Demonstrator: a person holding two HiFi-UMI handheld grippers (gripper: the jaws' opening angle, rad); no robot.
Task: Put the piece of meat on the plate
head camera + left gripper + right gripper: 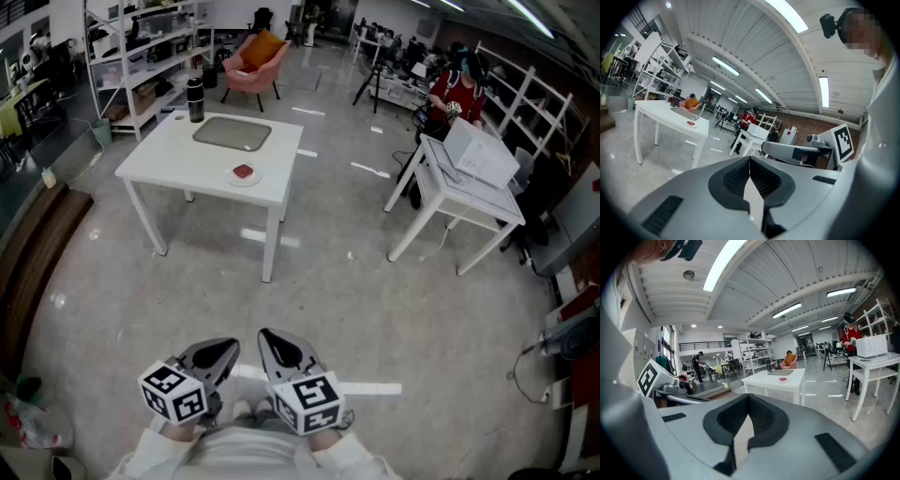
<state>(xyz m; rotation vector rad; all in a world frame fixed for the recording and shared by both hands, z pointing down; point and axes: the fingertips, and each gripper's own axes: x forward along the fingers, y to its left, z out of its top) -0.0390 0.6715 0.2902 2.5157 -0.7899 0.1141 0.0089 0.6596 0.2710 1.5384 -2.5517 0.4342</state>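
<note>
**A:** Meat first: where does it lie?

**B:** The small dark-red piece of meat (243, 172) lies on a small round white plate (251, 181). The plate sits near the front edge of the white square table (169, 164), well apart from me across the pale glossy floor (309, 281).

**A:** How will it handle?

**B:** I judge it light, soft and limp, probably slick. It would sag if I pinched one end. I'd take it across a thick edge and close flat and gently, so it neither tears nor slips out. From here it's too small to tell its thickness.

**A:** And the task?

**B:** As things lie, meat on plate, it looks done.

**A:** Your fingers?

**B:** Both are clenched on nothing. On my left gripper (750, 161) the dark ribbed pads (736, 178) meet at the tips. My right gripper (749, 399) is the same.

**A:** Pose?

**B:** I hold both low and close against my body, side by side. The marker cubes (174, 393) are nearest me and the jaws point out towards the table.
</note>
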